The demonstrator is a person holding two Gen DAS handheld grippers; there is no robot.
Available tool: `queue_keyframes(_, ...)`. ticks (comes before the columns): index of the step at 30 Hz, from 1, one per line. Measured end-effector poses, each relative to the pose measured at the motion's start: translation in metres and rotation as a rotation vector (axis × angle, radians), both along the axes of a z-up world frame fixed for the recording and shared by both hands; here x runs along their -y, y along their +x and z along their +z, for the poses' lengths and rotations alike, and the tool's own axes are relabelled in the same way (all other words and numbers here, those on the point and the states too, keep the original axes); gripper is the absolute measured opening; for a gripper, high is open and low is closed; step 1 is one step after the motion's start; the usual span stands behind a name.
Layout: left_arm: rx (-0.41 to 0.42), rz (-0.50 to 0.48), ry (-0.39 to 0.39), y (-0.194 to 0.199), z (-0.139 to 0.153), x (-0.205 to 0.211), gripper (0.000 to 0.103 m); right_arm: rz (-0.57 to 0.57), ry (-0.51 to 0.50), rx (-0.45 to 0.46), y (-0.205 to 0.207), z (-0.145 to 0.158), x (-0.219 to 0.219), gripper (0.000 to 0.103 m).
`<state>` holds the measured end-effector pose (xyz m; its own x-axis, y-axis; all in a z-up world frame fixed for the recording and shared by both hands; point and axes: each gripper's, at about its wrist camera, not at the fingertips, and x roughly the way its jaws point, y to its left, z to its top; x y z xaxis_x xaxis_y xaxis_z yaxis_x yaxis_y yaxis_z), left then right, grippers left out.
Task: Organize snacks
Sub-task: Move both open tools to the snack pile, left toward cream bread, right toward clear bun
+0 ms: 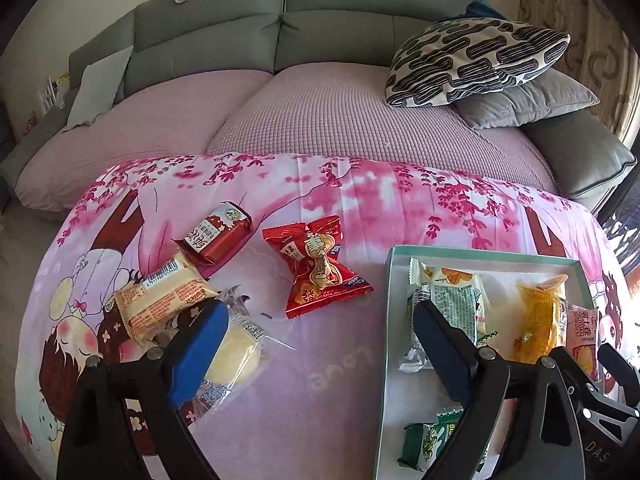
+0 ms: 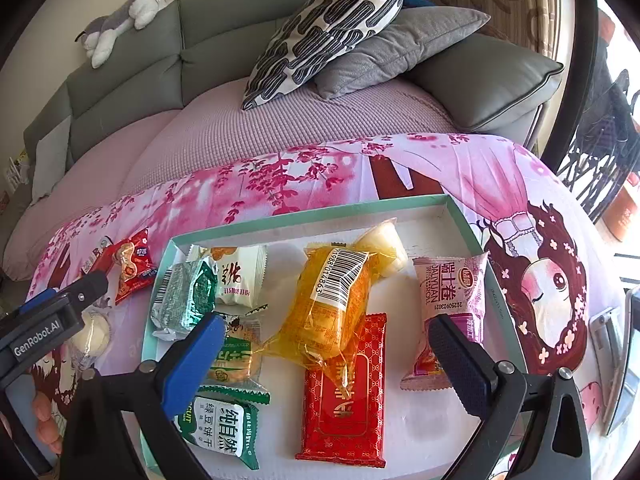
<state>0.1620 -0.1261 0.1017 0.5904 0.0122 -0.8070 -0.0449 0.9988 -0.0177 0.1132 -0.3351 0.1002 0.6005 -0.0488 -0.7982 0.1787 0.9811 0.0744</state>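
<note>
A shallow teal-rimmed tray [image 2: 320, 207] lies on the pink cartoon cloth and holds several snacks: an orange packet [image 2: 332, 312], a red packet [image 2: 352, 412], a pink Swiss roll pack [image 2: 456, 292], and green biscuit packs [image 2: 224, 432]. The tray rim also shows in the left wrist view [image 1: 480, 253]. Loose on the cloth are a red candy-shaped packet [image 1: 320, 268], a dark red packet [image 1: 218, 234], a beige cake pack [image 1: 164, 300] and a clear-wrapped pale bun [image 1: 234, 354]. My left gripper [image 1: 320, 344] is open and empty between the bun and the tray. My right gripper [image 2: 326, 354] is open and empty above the tray.
A grey sofa [image 1: 320, 40] with a pink cover stands behind the cloth. A patterned pillow [image 1: 476, 60] and a grey cushion [image 1: 532, 100] lie at its right end. A plush toy [image 2: 124, 12] lies on the sofa back.
</note>
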Motion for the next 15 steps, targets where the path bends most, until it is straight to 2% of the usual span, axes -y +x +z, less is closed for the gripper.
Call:
queue_keyframes(3,-0.011,0.004,-0.005,-0.003,0.001,-0.007,0.094,0.014,-0.001,0.02,-0.001,0.003,-0.005,0.103)
queue_keyframes(8,-0.039,0.029,0.031,-0.008,0.001,-0.029,0.094,0.065,0.065,0.01,0.003,0.0,-0.023,0.103)
queue_keyframes(15,-0.145,0.196,0.03,-0.011,-0.01,-0.098,0.094,0.223,0.079,-0.011,0.007,-0.005,-0.085,0.103)
